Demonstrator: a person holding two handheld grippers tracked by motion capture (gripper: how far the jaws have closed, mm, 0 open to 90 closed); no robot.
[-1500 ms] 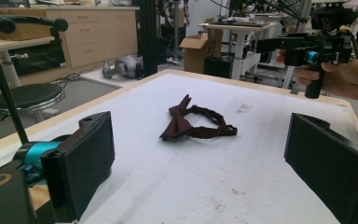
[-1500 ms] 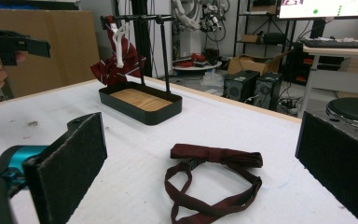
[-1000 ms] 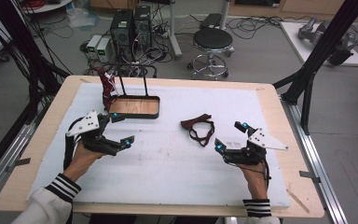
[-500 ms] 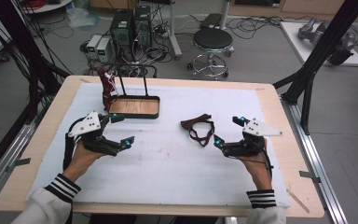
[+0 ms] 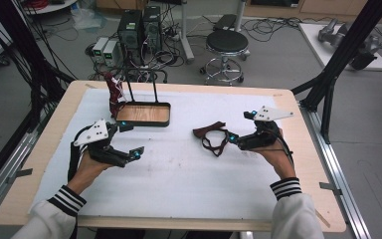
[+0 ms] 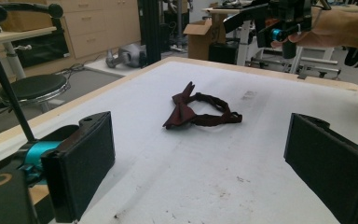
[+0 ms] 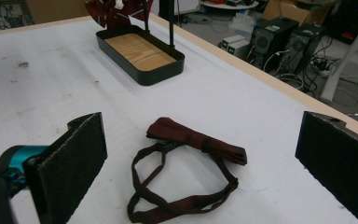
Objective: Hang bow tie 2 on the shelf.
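- Step: approach to bow tie (image 5: 213, 138), flat mid-counter (image 5: 179, 174), apart from tray (image 5: 144, 114).
- Right tool (image 5: 238, 133) released, just beside strap; left tool (image 5: 130, 140) released, idle.
- Next, likely: lower, straddle, clench.

A black tray (image 5: 144, 121) with a wooden floor sits toward the far left of the white mat (image 5: 179, 174), with two thin black posts (image 5: 155, 89) rising from its far edge. A dark red cloth (image 5: 113, 94) hangs just beside the tray's left corner. The mat covers most of a wooden table (image 5: 40, 149). On the floor beyond the table stand two computer towers (image 5: 140, 27), a round black stool (image 5: 227, 42) and tangled cables (image 5: 273, 25). A cardboard box (image 6: 199, 39) shows in the left gripper view.
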